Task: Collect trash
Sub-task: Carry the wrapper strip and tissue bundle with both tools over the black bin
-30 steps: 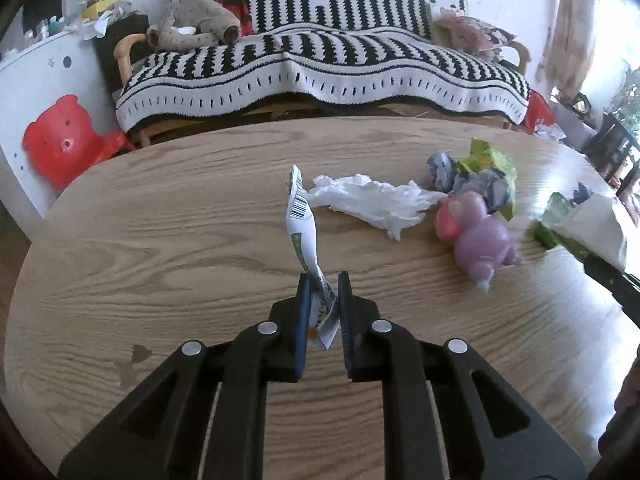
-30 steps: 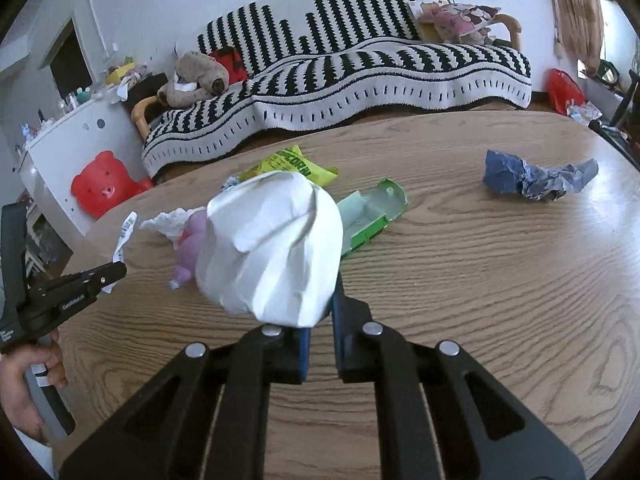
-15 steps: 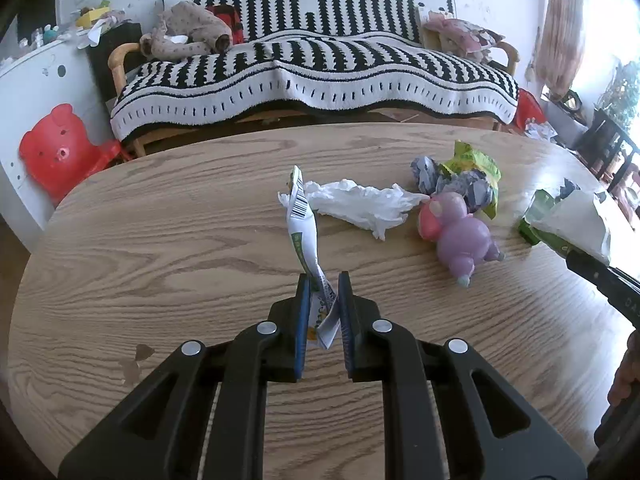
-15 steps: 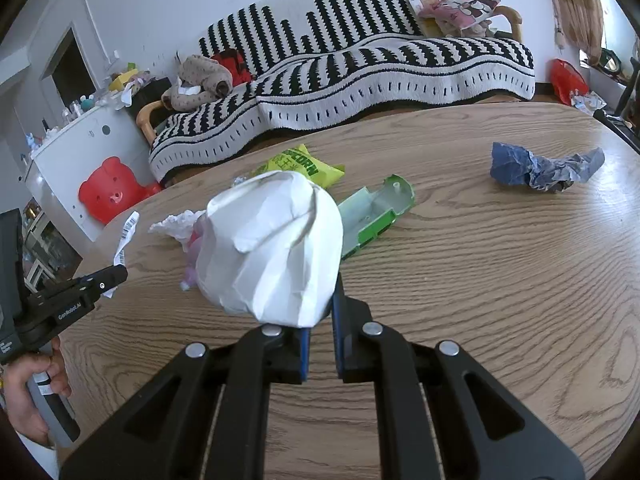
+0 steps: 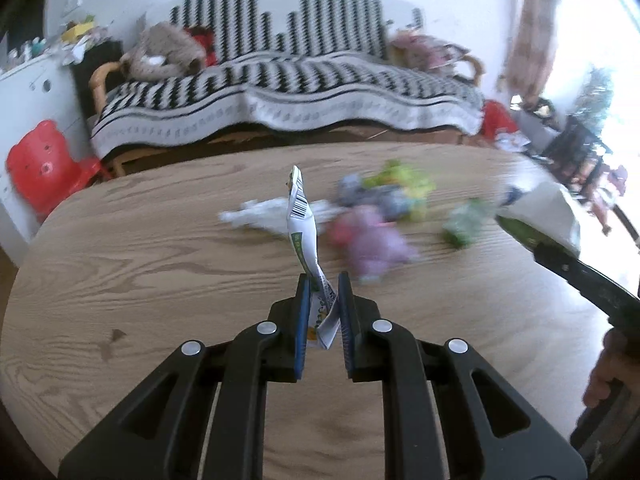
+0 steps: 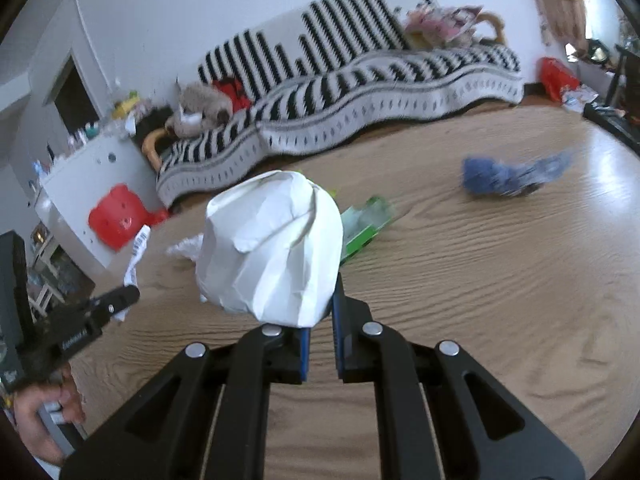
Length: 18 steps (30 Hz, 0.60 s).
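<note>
The left gripper (image 5: 323,312) was nearly closed, pinching the lower end of a thin printed wrapper (image 5: 303,224) that stood up from between the fingers above the wooden table (image 5: 160,272). The wrapper looked very light and limp (its free end curled over, barcode outward), so a hold near one end probably sufficed, though it would likely slip under a loose pinch. The right gripper (image 6: 321,332) was closed to a narrow gap on the bottom edge of a crumpled white paper wad (image 6: 270,250), held clear of the table. The wad appeared light and crushable, best gripped at a fold. Loose trash remained on the table: a white tissue (image 5: 262,216), a green box (image 6: 366,224) and a blue crumpled piece (image 6: 500,174), all soft or light by appearance.
</note>
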Each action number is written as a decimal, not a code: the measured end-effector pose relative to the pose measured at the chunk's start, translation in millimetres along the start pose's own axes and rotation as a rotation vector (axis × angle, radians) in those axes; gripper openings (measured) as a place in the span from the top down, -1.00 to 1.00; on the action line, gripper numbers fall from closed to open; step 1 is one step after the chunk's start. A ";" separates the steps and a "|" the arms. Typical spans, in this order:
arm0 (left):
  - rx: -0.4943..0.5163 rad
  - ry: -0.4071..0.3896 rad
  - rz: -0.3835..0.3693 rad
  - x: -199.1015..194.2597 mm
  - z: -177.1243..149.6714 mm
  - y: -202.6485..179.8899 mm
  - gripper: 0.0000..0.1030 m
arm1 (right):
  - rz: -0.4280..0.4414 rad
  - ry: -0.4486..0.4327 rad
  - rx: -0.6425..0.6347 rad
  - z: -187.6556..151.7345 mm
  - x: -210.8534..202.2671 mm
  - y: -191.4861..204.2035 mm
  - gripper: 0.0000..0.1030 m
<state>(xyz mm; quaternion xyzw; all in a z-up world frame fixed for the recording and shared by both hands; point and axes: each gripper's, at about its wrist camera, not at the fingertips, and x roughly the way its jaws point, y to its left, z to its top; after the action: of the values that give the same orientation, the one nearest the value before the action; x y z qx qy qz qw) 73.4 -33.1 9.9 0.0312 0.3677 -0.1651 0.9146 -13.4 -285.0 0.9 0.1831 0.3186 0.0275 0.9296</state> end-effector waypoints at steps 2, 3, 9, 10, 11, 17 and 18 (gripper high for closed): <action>0.036 -0.027 -0.047 -21.2 0.0 -28.4 0.74 | 0.004 -0.038 0.020 2.3 -30.4 -10.3 0.81; 0.056 -0.039 -0.087 -34.1 -0.8 -46.2 0.74 | -0.006 -0.064 0.014 3.4 -51.8 -16.0 0.81; 0.211 -0.074 -0.294 -98.7 -22.1 -165.7 0.74 | -0.143 -0.193 -0.034 -6.1 -190.2 -67.7 0.81; 0.232 -0.066 -0.327 -103.7 -28.6 -181.8 0.74 | -0.172 -0.203 -0.041 -11.1 -209.7 -77.4 0.81; 0.263 -0.049 -0.365 -109.0 -39.5 -205.5 0.74 | -0.210 -0.215 -0.041 -19.5 -232.5 -90.2 0.81; 0.414 0.093 -0.493 -111.3 -113.7 -305.5 0.74 | -0.327 -0.219 0.056 -77.6 -316.5 -159.7 0.81; 0.429 0.126 -0.509 -108.3 -126.8 -317.0 0.74 | -0.330 -0.204 0.070 -88.1 -321.3 -168.5 0.81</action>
<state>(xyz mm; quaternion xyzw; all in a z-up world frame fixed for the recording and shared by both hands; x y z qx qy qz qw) -186.7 -279.3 12.0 0.1405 0.3763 -0.4595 0.7921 -333.2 -467.4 63.4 0.1622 0.2495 -0.1551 0.9420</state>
